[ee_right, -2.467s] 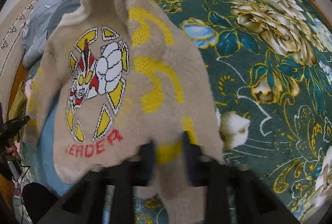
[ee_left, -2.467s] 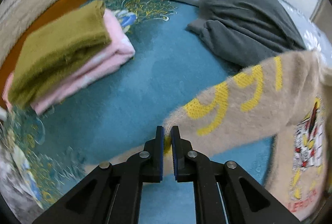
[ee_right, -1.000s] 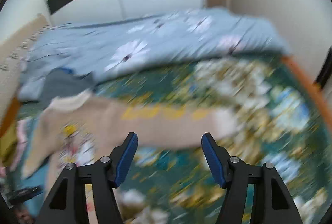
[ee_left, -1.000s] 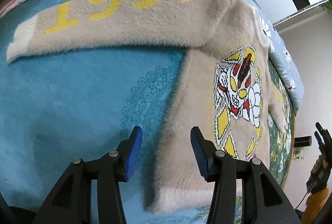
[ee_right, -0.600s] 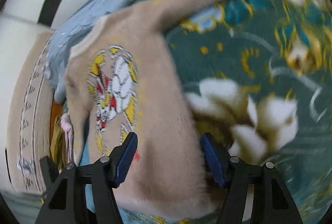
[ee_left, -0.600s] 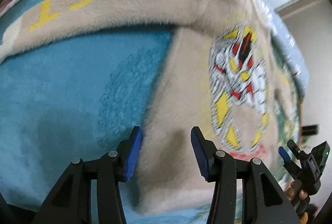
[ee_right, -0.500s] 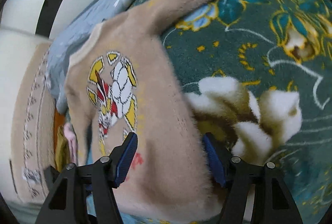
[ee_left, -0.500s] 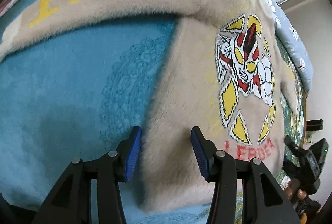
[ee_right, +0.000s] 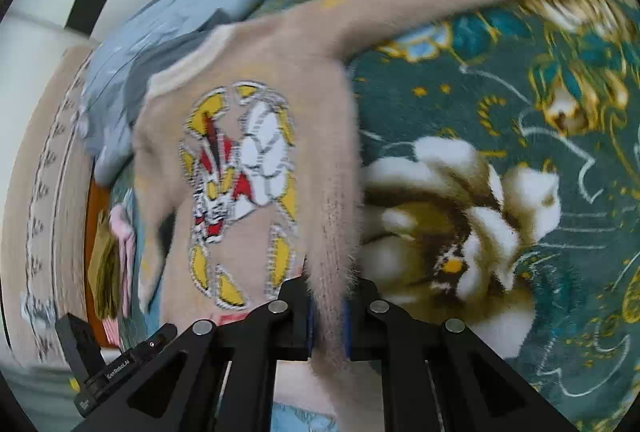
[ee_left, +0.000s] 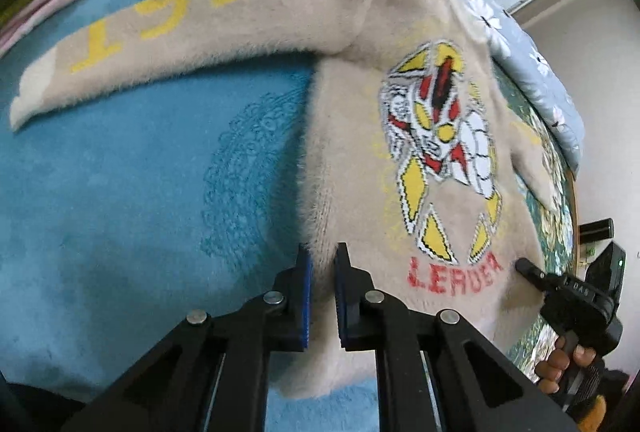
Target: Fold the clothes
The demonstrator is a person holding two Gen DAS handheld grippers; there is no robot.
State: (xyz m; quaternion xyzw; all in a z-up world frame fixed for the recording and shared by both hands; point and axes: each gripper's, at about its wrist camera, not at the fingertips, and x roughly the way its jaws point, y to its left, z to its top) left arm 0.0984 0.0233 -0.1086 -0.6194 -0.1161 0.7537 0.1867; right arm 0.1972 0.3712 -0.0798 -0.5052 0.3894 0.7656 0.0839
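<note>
Sweater (ee_left: 352, 192) hem edges are being clamped by left tool (ee_left: 320, 264) and right tool (ee_right: 328, 296); shallow bites risk slipping during lifting.

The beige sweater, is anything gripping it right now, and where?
Yes. Both tongs are closing on the beige sweater: left tongs and right tongs pinch its opposite side edges near the hem.

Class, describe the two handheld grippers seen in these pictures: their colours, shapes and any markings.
Both the left gripper and the right gripper are matte black, with angular linkage arms, silver round pivot pins and blue pads on the fingers. Small white lettering marks each body. No cables or sleeves show.
</note>
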